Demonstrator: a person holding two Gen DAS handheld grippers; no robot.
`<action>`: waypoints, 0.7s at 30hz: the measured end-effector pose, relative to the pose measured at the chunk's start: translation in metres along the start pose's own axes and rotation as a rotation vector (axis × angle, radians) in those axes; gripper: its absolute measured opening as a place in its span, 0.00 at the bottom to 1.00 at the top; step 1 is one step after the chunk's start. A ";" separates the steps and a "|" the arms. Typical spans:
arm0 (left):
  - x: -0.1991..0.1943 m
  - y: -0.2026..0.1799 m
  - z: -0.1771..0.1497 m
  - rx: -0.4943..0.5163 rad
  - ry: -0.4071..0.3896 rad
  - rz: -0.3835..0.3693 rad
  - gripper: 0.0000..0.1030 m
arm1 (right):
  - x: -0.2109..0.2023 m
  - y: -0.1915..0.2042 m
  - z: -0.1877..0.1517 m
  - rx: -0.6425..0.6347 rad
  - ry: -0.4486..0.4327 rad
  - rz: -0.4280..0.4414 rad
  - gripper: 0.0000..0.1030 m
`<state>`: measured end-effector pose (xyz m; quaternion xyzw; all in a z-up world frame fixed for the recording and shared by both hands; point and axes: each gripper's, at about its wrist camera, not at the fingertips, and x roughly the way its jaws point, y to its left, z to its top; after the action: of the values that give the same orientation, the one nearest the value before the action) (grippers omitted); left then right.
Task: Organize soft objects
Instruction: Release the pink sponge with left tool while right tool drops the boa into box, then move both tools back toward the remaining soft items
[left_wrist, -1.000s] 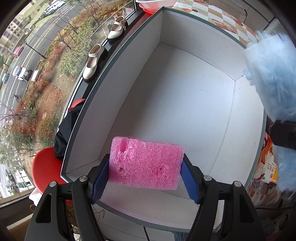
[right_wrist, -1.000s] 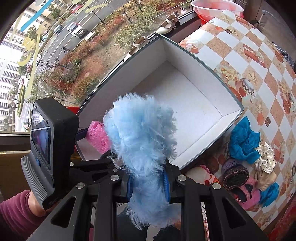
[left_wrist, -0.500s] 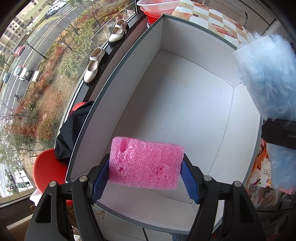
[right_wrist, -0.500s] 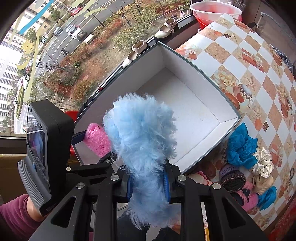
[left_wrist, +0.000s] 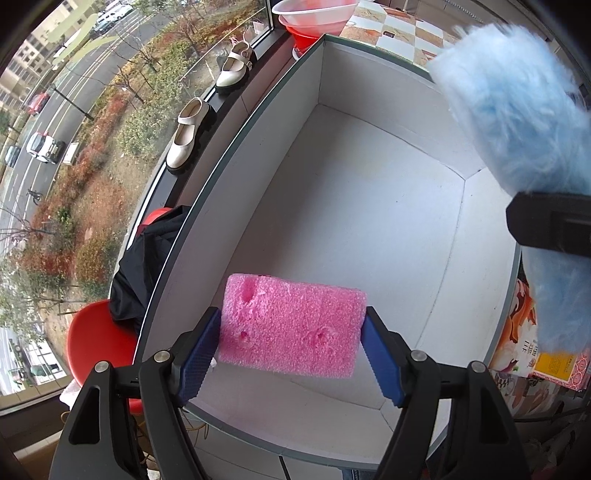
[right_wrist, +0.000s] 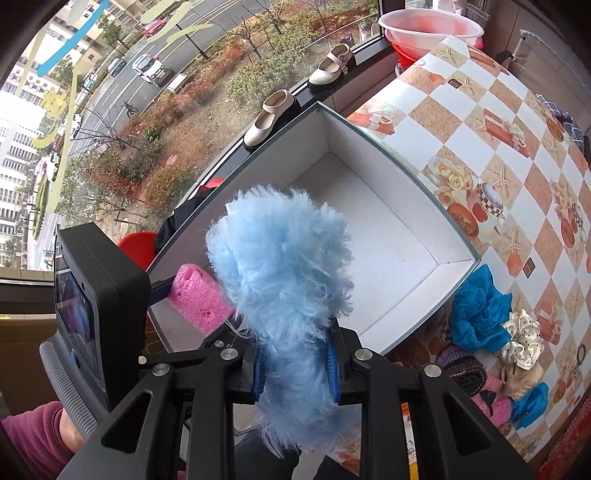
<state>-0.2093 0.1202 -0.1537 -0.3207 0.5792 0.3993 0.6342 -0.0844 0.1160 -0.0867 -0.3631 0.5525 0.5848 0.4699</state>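
My left gripper (left_wrist: 290, 345) is shut on a pink foam sponge (left_wrist: 291, 328) and holds it above the near end of an open white box (left_wrist: 369, 206). The sponge also shows in the right wrist view (right_wrist: 199, 299). My right gripper (right_wrist: 295, 369) is shut on a fluffy light-blue plush piece (right_wrist: 284, 273) and holds it over the box's near right rim (right_wrist: 432, 314). The plush also shows at the right of the left wrist view (left_wrist: 517, 122). The box holds nothing.
A pile of soft items lies on the checkered tablecloth (right_wrist: 480, 110) right of the box: blue cloth (right_wrist: 476, 310), a white scrunchie (right_wrist: 522, 332), knitted pieces (right_wrist: 465, 373). Red and white basins (right_wrist: 428, 33) stand beyond the box. Two shoes (right_wrist: 269, 118) sit on the window sill.
Both grippers have lifted and drawn back a little from the box while keeping their loads. The blue plush has shifted further over the box's right side in the left wrist view.
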 end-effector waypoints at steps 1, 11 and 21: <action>0.001 0.001 0.000 -0.007 0.005 -0.026 0.77 | -0.001 -0.001 0.001 0.007 -0.003 0.004 0.36; -0.013 0.011 0.003 -0.122 -0.031 -0.264 1.00 | -0.023 -0.026 0.003 0.113 -0.028 0.049 1.00; -0.037 -0.022 0.026 -0.051 -0.002 -0.391 1.00 | -0.073 -0.070 -0.016 0.255 -0.069 0.097 1.00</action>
<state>-0.1781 0.1278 -0.1151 -0.4429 0.4946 0.2834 0.6920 0.0019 0.0855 -0.0406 -0.2532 0.6228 0.5440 0.5021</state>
